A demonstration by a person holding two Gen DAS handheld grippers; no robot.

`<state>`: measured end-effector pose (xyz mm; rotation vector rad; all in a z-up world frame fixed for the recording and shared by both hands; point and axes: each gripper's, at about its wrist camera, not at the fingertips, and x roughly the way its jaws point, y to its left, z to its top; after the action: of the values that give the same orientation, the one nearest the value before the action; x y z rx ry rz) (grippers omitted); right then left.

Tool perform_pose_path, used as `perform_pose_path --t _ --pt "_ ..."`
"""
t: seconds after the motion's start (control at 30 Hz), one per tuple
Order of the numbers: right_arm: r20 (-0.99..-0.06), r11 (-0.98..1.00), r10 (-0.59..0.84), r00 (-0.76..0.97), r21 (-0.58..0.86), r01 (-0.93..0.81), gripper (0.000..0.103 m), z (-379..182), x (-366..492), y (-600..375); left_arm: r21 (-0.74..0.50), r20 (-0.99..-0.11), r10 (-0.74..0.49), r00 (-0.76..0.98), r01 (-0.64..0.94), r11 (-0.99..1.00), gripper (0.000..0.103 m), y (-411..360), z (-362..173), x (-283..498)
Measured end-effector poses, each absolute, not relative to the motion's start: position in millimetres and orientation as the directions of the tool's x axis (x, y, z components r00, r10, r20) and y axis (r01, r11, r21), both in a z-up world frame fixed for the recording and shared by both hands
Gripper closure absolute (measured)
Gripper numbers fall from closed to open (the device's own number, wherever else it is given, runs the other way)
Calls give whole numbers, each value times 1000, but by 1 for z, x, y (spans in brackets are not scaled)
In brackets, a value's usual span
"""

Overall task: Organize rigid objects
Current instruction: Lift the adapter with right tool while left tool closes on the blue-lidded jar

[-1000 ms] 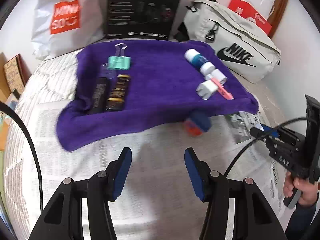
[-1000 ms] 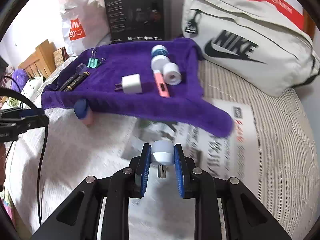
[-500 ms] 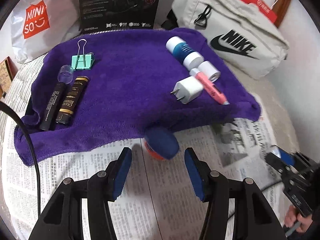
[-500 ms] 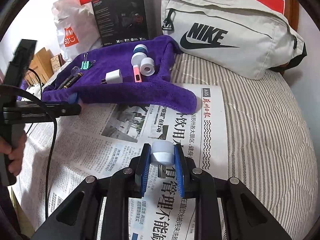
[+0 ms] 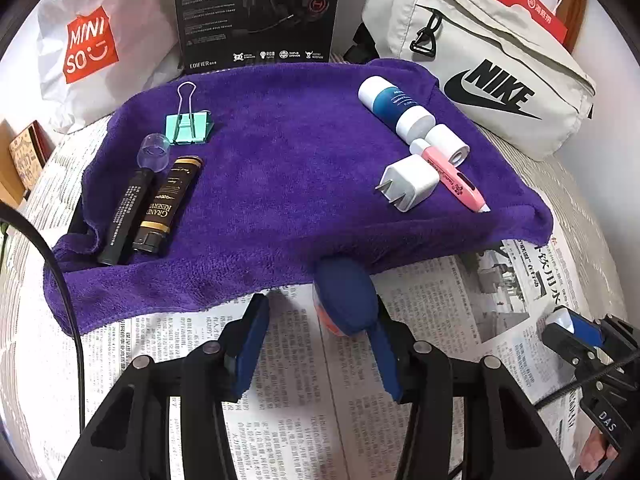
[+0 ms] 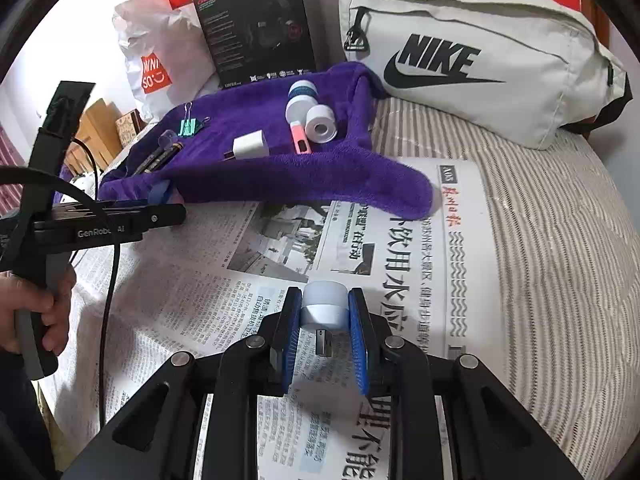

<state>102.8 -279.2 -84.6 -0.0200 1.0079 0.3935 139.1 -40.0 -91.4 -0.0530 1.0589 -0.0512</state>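
Note:
A purple towel (image 5: 288, 168) holds a teal binder clip (image 5: 188, 126), two dark tubes (image 5: 168, 204), a blue-and-white bottle (image 5: 394, 106), a white tape roll (image 5: 448, 146), a pink pen (image 5: 452, 178) and a white charger plug (image 5: 408, 186). A round blue-and-orange object (image 5: 346, 300) lies on the newspaper at the towel's front edge. My left gripper (image 5: 320, 312) straddles it with jaws closing; the right pad is against it and the left pad is still apart. My right gripper (image 6: 324, 304) is shut on a small white round USB device (image 6: 323, 308) above the newspaper.
Behind the towel stand a Nike bag (image 5: 480, 76), a black headset box (image 5: 256, 12) and a white Miniso bag (image 5: 92, 40). Newspaper (image 6: 400, 264) covers the striped bedspread (image 6: 552, 240). A hand (image 6: 36, 312) grips the left gripper's handle.
My left gripper moved forward to the towel's edge, so the blue-and-orange object now sits between its fingers, which have narrowed. The right gripper pulled back from the towel, still holding the white device.

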Motion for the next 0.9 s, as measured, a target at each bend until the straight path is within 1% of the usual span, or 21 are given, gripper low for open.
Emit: perform_pose_path --t 0.2,0.5,0.6,0.63,0.73,0.8,0.9 --pt "-801 933 320 506 172 -317 79 -90 99 -282 -10 -841 -31 541 41 999 57 -46 -92 133" --pt "-798 936 296 525 132 -326 79 -91 97 -277 -7 -803 -32 595 45 999 57 -45 -93 127" --pt "-804 940 266 532 93 -329 79 -91 97 -273 -11 -790 -36 612 44 999 57 -44 -94 125" --pt "-807 941 241 539 59 -332 79 -91 96 -268 -15 -790 -39 612 44 999 57 -44 -94 125" --pt "-810 942 210 548 17 -336 79 -91 95 -264 -20 -789 -45 613 48 999 55 -44 -95 125" --pt "-809 942 215 547 23 -335 79 -91 95 -265 -6 -791 -39 611 56 998 52 -47 -96 125" --pt "-809 941 210 549 16 -337 79 -91 95 -265 -1 -791 -36 610 57 998 52 -48 -96 125"
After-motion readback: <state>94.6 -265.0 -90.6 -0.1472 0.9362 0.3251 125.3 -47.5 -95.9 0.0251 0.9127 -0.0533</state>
